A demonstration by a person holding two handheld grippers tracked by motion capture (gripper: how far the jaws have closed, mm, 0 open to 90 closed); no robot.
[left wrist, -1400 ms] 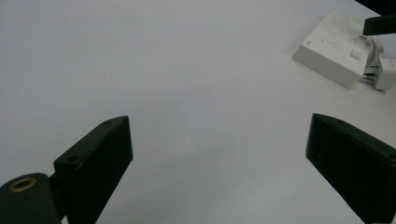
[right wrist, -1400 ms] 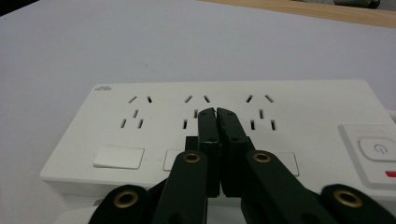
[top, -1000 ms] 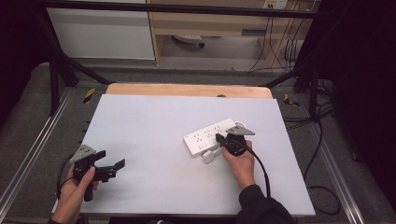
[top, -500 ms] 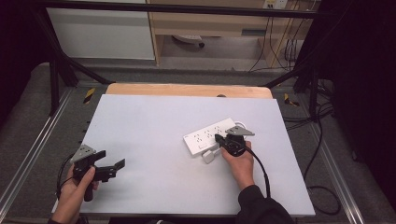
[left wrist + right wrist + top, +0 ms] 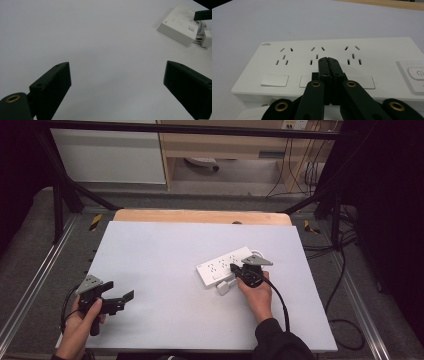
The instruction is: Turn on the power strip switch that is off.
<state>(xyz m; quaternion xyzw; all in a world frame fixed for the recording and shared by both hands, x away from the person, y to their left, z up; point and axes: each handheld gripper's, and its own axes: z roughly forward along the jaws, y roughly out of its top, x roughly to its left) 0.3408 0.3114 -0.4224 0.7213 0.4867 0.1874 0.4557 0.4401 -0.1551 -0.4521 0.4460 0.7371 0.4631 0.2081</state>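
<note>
Left gripper (image 5: 117, 298), jaws wide apart and empty, rests near the table's (image 5: 165, 245) left edge; right gripper (image 5: 328, 60), jaws closed on nothing, over the power strip (image 5: 224, 266) right of centre; rigid, smooth, probably light plastic; best gripped across its long sides.

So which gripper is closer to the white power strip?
Right. The right gripper is shut, over the power strip; the left gripper sits open, far off near the table's front left corner.

The right hand-held gripper (image 5: 234, 269) rests on the white power strip (image 5: 220, 267), the left hand-held gripper (image 5: 127, 296) well apart from it
</note>
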